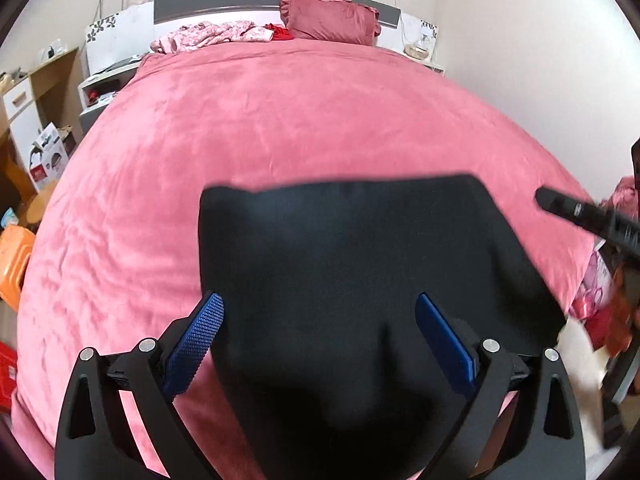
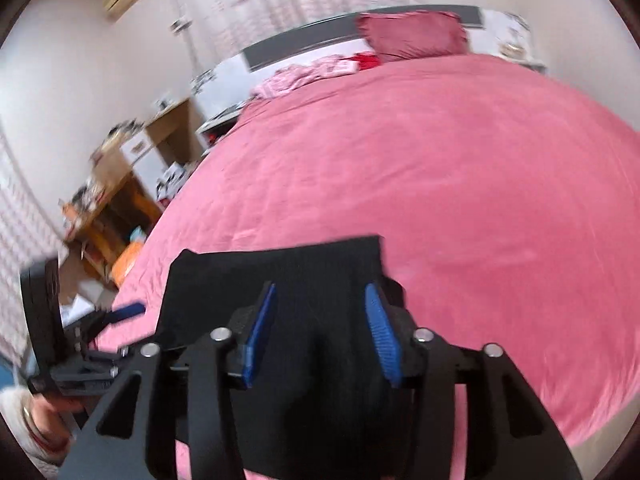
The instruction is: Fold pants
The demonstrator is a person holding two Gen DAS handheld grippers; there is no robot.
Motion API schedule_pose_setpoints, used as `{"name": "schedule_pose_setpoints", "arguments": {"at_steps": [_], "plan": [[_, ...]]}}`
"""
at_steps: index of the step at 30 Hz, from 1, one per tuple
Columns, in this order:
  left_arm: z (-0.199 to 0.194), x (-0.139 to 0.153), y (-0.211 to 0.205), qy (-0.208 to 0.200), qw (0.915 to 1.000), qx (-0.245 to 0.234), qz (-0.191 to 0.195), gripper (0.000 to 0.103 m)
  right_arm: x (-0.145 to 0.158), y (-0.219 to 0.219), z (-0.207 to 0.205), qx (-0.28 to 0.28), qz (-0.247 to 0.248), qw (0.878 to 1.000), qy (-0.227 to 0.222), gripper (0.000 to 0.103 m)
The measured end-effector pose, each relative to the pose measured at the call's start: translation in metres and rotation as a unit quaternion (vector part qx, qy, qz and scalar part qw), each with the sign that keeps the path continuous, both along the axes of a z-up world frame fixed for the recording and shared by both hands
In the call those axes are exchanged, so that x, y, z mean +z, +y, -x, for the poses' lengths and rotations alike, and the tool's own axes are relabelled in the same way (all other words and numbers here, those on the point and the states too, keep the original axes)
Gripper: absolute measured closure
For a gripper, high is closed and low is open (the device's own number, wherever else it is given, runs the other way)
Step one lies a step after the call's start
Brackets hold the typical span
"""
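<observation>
The black pants (image 1: 352,264) lie folded into a compact dark block on the pink bed cover (image 1: 280,128), near its front edge. My left gripper (image 1: 320,304) is open, its blue pads spread wide above the near part of the pants, holding nothing. The pants also show in the right wrist view (image 2: 288,268). My right gripper (image 2: 320,296) is open above them, its blue pads apart with black cloth showing between. The left gripper appears at the left edge of the right wrist view (image 2: 120,312). A dark part of the right gripper (image 1: 580,216) shows at the right of the left wrist view.
A dark pink pillow (image 1: 332,20) and a crumpled pink floral garment (image 1: 208,36) lie at the grey headboard. Wooden desk and white cabinets (image 1: 28,100) stand left of the bed, with boxes and an orange item (image 1: 12,264) on the floor. A wall runs along the right.
</observation>
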State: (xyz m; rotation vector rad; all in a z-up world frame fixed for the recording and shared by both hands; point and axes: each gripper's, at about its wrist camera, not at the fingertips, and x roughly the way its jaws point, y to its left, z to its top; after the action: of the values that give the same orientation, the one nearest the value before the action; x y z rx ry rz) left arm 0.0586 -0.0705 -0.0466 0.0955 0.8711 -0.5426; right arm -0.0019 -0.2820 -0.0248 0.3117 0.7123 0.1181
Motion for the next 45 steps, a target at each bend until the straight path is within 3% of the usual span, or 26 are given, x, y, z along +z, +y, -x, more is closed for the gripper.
{"name": "schedule_pose_setpoints", "arguments": {"at_steps": [6, 10, 12, 17, 22, 26, 28, 30, 32, 34, 37, 39, 41, 43, 45], "plan": [[-0.051, -0.006, -0.029, 0.032, 0.9993, 0.002, -0.019, 0.007, -0.022, 0.029, -0.048, 0.038, 0.013, 0.998, 0.045, 0.071], [-0.078, -0.033, -0.04, 0.04, 0.9979, 0.022, -0.046, 0.007, -0.049, 0.036, -0.079, 0.031, 0.05, 0.996, 0.073, 0.073], [-0.083, -0.047, -0.042, 0.041, 0.9978, 0.021, -0.049, 0.004, -0.069, 0.03, -0.087, 0.026, 0.057, 0.994, 0.086, 0.08], [-0.098, -0.062, -0.05, 0.035, 0.9972, 0.025, -0.061, 0.003, -0.095, 0.022, -0.098, 0.012, 0.038, 0.997, 0.072, 0.081], [-0.098, -0.067, -0.051, 0.027, 0.9976, 0.025, -0.058, 0.003, -0.097, 0.023, -0.093, 0.004, 0.059, 0.997, 0.049, 0.08], [-0.084, -0.065, -0.042, 0.009, 0.999, 0.02, -0.038, 0.003, -0.091, 0.019, -0.078, 0.006, 0.046, 0.999, 0.018, 0.079], [-0.073, -0.06, -0.036, -0.001, 0.9993, 0.016, -0.033, 0.003, -0.083, 0.02, -0.065, 0.007, 0.043, 0.999, 0.005, 0.073], [-0.06, -0.055, -0.028, -0.009, 0.9994, 0.011, -0.031, 0.003, -0.074, 0.026, -0.046, 0.017, 0.048, 0.999, -0.002, 0.042], [-0.042, -0.054, -0.014, -0.015, 0.9993, 0.01, -0.032, 0.003, -0.065, 0.035, -0.023, 0.015, 0.08, 0.997, -0.011, 0.035], [-0.027, -0.056, -0.001, -0.016, 0.9994, 0.01, -0.03, 0.003, -0.062, 0.039, -0.005, 0.016, 0.107, 0.994, -0.011, 0.034], [-0.01, -0.062, 0.021, 0.003, 0.9999, 0.015, -0.006, 0.003, -0.075, 0.029, 0.009, -0.003, 0.112, 0.993, 0.029, 0.023], [-0.006, -0.066, 0.034, 0.029, 0.9993, 0.019, 0.018, 0.003, -0.088, 0.013, 0.013, -0.023, 0.071, 0.995, 0.064, 0.017], [-0.009, -0.074, 0.046, 0.084, 0.9944, 0.026, 0.059, 0.003, -0.097, -0.004, 0.012, -0.041, 0.012, 0.995, 0.086, 0.011], [-0.013, -0.087, 0.062, 0.156, 0.9792, 0.049, 0.12, 0.003, -0.106, -0.019, 0.01, -0.058, -0.05, 0.991, 0.109, 0.01], [-0.008, -0.086, 0.065, 0.159, 0.9783, 0.044, 0.126, 0.003, -0.114, -0.025, 0.011, -0.06, -0.088, 0.986, 0.125, 0.008]]}}
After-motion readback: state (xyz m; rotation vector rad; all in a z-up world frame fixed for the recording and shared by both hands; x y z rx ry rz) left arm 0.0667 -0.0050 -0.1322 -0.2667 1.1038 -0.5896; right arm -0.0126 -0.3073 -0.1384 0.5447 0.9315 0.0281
